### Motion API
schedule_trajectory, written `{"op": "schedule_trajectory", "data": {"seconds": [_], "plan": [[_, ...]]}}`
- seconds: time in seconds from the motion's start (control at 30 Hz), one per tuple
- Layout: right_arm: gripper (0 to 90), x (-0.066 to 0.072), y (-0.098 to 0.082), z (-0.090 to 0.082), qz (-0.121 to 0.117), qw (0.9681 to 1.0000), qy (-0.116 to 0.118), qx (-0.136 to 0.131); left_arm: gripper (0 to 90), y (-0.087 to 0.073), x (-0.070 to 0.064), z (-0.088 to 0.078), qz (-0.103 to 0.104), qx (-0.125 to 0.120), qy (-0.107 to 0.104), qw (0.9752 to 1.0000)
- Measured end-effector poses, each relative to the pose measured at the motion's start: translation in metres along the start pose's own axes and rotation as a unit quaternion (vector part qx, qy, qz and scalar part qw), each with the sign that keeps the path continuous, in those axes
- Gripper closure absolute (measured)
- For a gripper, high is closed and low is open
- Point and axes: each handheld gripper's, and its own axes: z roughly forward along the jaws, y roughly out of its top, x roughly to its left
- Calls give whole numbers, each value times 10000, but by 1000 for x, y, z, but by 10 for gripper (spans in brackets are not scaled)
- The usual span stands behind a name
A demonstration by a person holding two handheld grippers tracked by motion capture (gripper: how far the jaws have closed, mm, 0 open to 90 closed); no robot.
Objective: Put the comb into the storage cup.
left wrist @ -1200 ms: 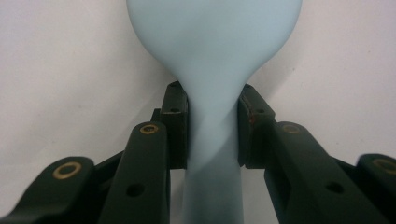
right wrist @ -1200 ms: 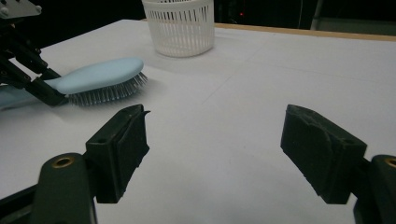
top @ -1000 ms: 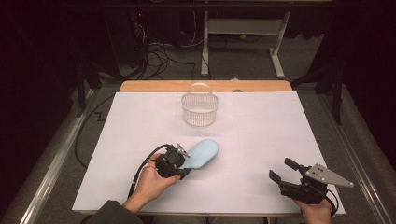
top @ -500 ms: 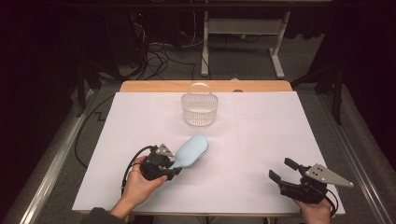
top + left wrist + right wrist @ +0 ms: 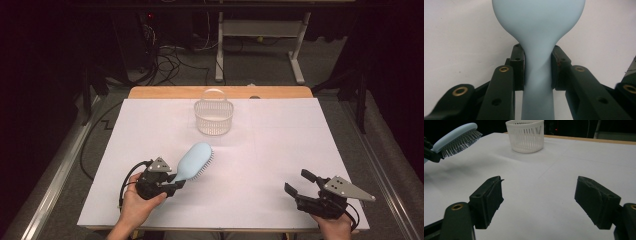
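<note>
A pale blue hairbrush (image 5: 195, 160) is held off the white table cover, its head pointing up and to the right, bristles facing right and down. My left gripper (image 5: 172, 184) is shut on its handle (image 5: 537, 75), both pads pressing the narrow neck. From the right gripper view the hairbrush (image 5: 457, 138) hangs in the air at the upper left. My right gripper (image 5: 299, 184) rests at the table's front right, open, with nothing between its fingers (image 5: 490, 197).
A white slatted basket (image 5: 214, 114) with a raised handle stands at the back middle of the table; it shows as a basket (image 5: 525, 135) far ahead in the right gripper view. The white cover (image 5: 280, 145) spans the table; a wooden edge (image 5: 165, 92) runs along the back.
My left gripper has pulled back toward the front left and lifted the hairbrush, tilting its head up. The right gripper has stayed put.
</note>
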Motion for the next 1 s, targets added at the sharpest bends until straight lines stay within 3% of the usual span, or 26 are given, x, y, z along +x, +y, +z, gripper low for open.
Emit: {"op": "schedule_trajectory", "data": {"seconds": [0.13, 0.4, 0.7, 1.0], "plan": [[230, 5, 1, 2, -27, 10000, 71, -10, 692, -2, -3, -3, 40, -115, -17, 9999], [227, 20, 5, 14, -365, 9993, 96, 41, 692, -3, -10, 2, 91, -158, -113, 9998], [228, 28, 10, 22, -351, 9992, 172, -72, 692, 0, -14, 4, 136, -240, -193, 9994], [224, 39, 15, 39, -324, 9985, 404, -168, 692, 3, -16, 7, 127, -301, -208, 9992]]}}
